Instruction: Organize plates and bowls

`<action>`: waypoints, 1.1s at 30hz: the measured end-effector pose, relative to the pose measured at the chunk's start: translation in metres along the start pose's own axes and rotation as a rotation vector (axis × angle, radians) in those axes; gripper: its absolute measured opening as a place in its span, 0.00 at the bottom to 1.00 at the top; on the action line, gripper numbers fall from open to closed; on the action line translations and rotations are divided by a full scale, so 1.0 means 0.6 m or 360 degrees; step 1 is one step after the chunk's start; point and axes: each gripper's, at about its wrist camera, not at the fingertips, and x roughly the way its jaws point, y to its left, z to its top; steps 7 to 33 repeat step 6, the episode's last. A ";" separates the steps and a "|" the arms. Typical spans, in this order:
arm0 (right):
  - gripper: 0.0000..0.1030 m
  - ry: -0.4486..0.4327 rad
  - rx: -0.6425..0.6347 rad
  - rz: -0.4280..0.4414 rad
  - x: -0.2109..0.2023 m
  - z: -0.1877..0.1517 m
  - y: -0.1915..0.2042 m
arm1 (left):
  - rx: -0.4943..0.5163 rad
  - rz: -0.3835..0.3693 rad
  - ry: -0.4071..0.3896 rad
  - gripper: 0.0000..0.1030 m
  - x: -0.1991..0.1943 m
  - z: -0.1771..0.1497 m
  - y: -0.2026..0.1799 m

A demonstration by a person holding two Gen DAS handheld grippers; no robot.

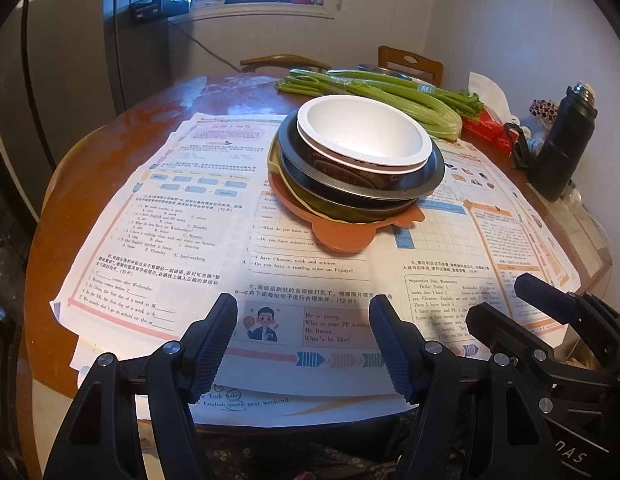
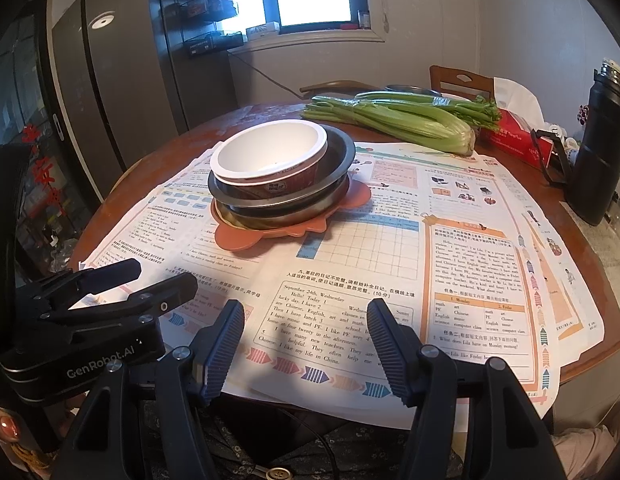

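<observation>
White paper bowl [image 1: 364,136] tops my stack of dark metal dishes on an orange plastic plate [image 1: 342,236], well beyond my left gripper [image 1: 304,340], fingers spread, empty. From the right wrist, the same stack sits ahead-left of my right gripper [image 2: 306,344], likewise spread, holding nothing.

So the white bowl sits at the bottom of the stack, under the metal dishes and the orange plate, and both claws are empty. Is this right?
Not quite. The white bowl sits on top of the stack, with the metal dishes below it and the orange plate at the very bottom, as the left wrist view shows. The rest holds: the left claw and right claw are both empty.
</observation>
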 end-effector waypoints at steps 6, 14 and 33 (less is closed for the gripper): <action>0.62 -0.0005 -0.0002 0.0007 0.000 0.005 -0.006 | -0.0052 -0.0019 -0.0019 0.68 -0.005 0.015 0.019; 0.62 -0.0005 -0.0002 0.0007 0.000 0.005 -0.006 | -0.0052 -0.0019 -0.0019 0.68 -0.005 0.015 0.019; 0.62 -0.0005 -0.0002 0.0007 0.000 0.005 -0.006 | -0.0052 -0.0019 -0.0019 0.68 -0.005 0.015 0.019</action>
